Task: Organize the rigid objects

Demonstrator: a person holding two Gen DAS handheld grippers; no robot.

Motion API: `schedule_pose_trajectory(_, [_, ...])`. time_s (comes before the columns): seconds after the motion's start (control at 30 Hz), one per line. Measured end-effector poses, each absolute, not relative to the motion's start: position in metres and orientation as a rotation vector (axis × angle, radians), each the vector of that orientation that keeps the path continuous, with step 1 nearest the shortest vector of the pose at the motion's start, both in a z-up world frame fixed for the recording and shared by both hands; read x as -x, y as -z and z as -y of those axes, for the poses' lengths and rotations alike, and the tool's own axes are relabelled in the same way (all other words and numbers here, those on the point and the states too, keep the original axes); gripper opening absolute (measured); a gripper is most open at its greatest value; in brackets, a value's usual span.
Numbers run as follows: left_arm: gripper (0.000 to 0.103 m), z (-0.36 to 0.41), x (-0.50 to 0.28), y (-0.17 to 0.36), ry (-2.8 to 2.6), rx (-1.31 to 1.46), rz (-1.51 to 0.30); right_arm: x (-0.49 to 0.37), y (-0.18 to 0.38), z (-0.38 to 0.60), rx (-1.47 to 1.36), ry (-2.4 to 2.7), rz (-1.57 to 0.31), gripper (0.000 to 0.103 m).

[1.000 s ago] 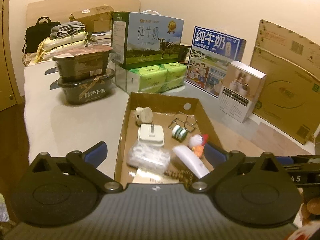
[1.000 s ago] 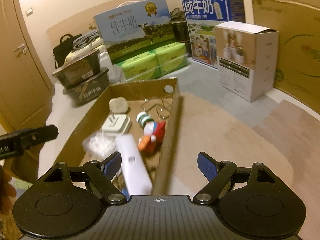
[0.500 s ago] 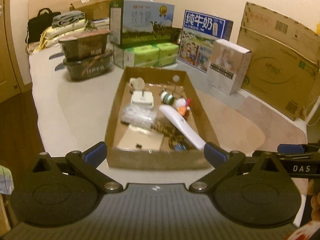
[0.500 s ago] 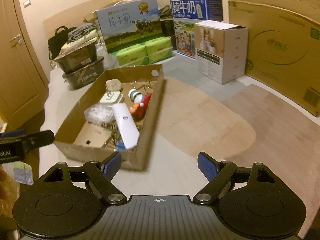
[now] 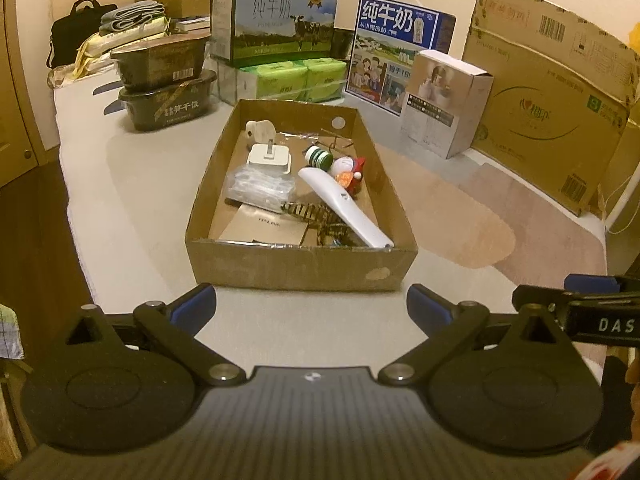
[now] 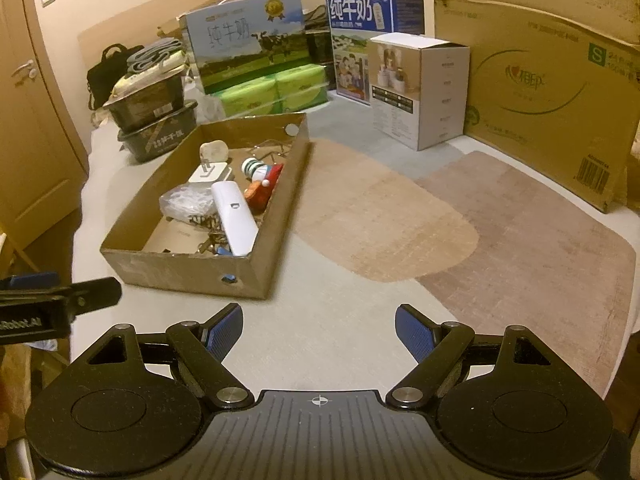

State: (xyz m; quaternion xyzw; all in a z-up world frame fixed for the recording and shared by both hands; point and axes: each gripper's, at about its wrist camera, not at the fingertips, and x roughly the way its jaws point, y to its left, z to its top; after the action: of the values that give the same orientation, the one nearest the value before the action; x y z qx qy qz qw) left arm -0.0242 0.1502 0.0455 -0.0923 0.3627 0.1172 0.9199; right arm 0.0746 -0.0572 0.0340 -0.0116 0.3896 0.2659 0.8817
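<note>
A shallow cardboard box [image 5: 304,268] [image 6: 180,268] sits on the pale bed surface, filled with small items. Inside lie a long white device [image 5: 344,208] [image 6: 234,216], a white plug adapter [image 5: 269,158], a green-capped bottle [image 5: 319,157], a red and white toy [image 5: 350,172], a clear plastic bag [image 5: 258,190] and a flat tan box [image 5: 266,226]. My left gripper [image 5: 312,306] hangs open just before the box's near wall, holding nothing. My right gripper [image 6: 319,330] is open and empty too, to the right of the box over bare bedding.
Behind the box stand two milk cartons [image 5: 276,20] [image 5: 396,44], green tissue packs [image 5: 296,78], stacked dark food tubs [image 5: 164,80], a white product box [image 5: 444,102] and a large cardboard carton [image 5: 548,100]. Tan mats [image 6: 440,220] lie to the right. The bed's left edge drops to wooden floor.
Both grippers have drawn back from over the box toward the bed's near edge, so the whole box now lies ahead of them. Their jaws stayed open.
</note>
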Motion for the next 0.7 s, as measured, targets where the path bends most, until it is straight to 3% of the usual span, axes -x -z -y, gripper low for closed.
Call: schedule_pose_trajectory(0.7, [0.101,-0.1408,0.0281,-0.0373,-0.252,0.165,-0.787,-0.0660,-0.0324,0.0561,0.038,-0.561,-0.822,0.083])
